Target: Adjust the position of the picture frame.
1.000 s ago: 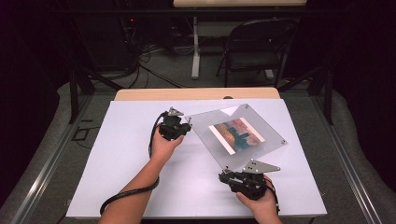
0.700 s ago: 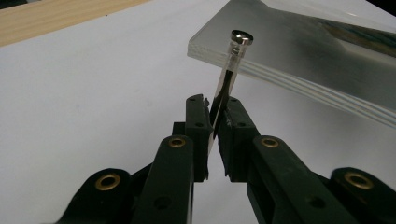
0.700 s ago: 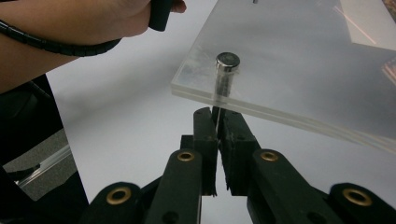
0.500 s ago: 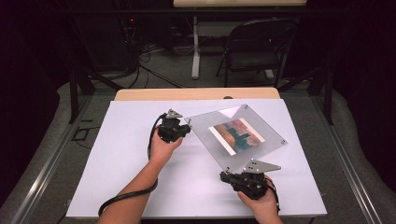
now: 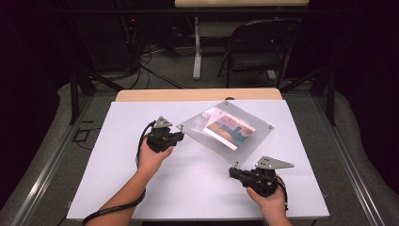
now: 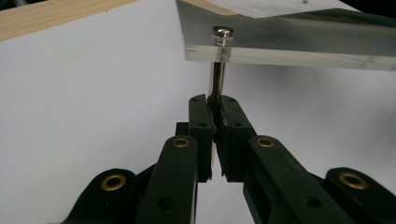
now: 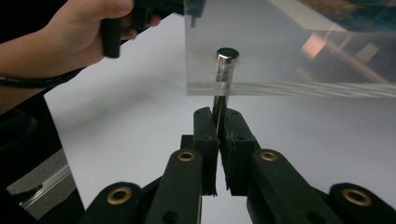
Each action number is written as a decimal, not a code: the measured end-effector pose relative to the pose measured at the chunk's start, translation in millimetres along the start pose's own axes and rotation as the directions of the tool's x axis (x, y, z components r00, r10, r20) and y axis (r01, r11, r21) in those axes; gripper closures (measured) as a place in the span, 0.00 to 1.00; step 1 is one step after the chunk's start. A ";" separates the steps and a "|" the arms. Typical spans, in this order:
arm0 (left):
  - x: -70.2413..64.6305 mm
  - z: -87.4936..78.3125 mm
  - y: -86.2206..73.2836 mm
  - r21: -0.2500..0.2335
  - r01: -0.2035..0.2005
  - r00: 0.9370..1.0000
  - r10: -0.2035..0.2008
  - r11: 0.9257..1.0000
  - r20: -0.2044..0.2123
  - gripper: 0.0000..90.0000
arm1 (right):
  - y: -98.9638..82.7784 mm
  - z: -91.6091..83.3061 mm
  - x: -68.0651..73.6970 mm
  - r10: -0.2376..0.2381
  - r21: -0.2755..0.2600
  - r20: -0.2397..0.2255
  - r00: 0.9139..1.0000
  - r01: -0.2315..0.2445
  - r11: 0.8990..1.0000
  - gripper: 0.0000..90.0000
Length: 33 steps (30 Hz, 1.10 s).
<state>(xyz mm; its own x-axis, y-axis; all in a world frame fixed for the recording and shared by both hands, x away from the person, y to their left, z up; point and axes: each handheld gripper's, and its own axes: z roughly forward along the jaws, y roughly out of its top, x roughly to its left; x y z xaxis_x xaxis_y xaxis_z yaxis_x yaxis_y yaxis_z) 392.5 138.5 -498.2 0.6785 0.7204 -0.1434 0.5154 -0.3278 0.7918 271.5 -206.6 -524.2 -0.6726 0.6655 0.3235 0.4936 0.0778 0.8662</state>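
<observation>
Left claw [image 5: 180, 136] clenched on a metal standoff post [image 6: 217, 79] at the near-left corner of the clear acrylic photo frame [image 5: 226, 129]. Frame held tilted above the white table [image 5: 117, 155], colour print inside. Right claw [image 5: 233, 172] clenched on the near-right corner post [image 7: 219, 100], person's right hand [image 5: 268, 200] behind.

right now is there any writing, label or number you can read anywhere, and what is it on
None can be read.
The picture inside the clear acrylic frame: colour bands, any print too blurred to read.
The left hand-held gripper and right hand-held gripper, each shut on a metal corner post: no markings.
</observation>
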 end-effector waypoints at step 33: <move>-39.1 -58.8 -61.1 -0.062 0.081 0.994 -0.076 0.995 0.080 0.94 | 22.0 5.8 -32.0 -0.011 -0.002 0.111 0.994 0.011 1.000 0.95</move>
<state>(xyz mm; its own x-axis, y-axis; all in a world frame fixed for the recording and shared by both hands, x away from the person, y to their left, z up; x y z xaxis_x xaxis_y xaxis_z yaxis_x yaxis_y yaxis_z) 303.7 166.2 -506.0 0.6769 0.6922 -0.2501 0.5352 -0.2296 0.8129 307.1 -221.8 -517.7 -0.6126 0.7429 0.2698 0.4847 0.0835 0.8707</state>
